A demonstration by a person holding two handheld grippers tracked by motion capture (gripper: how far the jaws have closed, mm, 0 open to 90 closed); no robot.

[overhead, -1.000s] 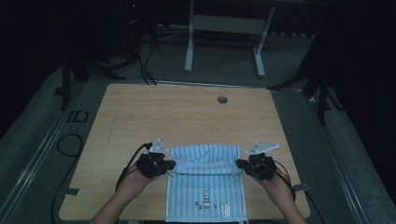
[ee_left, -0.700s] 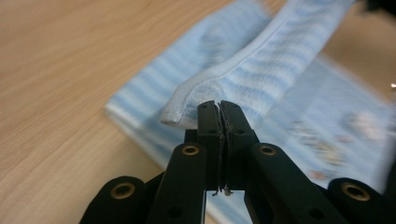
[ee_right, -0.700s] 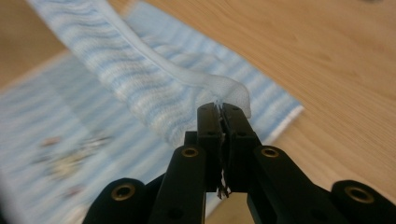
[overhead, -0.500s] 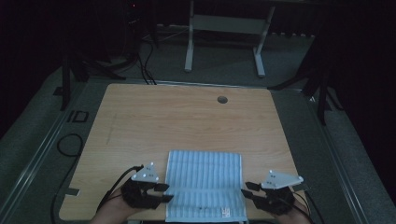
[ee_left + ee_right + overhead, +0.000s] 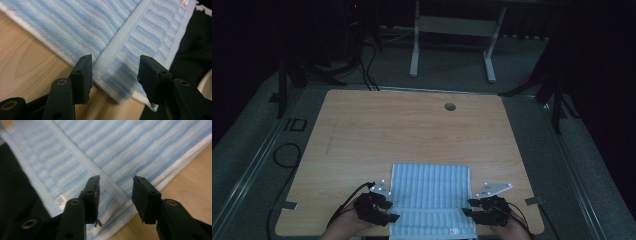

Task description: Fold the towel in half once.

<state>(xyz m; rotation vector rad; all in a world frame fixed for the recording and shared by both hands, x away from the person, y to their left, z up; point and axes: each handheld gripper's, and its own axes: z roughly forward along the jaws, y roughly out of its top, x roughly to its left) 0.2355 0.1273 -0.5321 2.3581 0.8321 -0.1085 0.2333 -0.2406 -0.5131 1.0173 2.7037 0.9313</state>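
Towel (image 5: 431,200) lies folded on counter (image 5: 412,130), its folded-over hem between both sets of fingers. Left gripper (image 5: 113,75) and right gripper (image 5: 115,195): fingers spread, nothing pinched. Judged: one fold done, released; further folds likely left.

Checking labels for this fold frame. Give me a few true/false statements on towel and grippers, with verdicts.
1. Both grippers are open. True: the left gripper and the right gripper each show a clear gap between the jaws.
2. The towel is plain red. False: it is light blue with white stripes.
3. The towel lies at the near edge of the table. True.
4. The towel's top layer ends short of the layer below. True: a hem band crosses the striped cloth in both gripper views.
5. The left gripper clamps the towel's corner. False: its jaws stand apart on either side of the hem, not shut on it.
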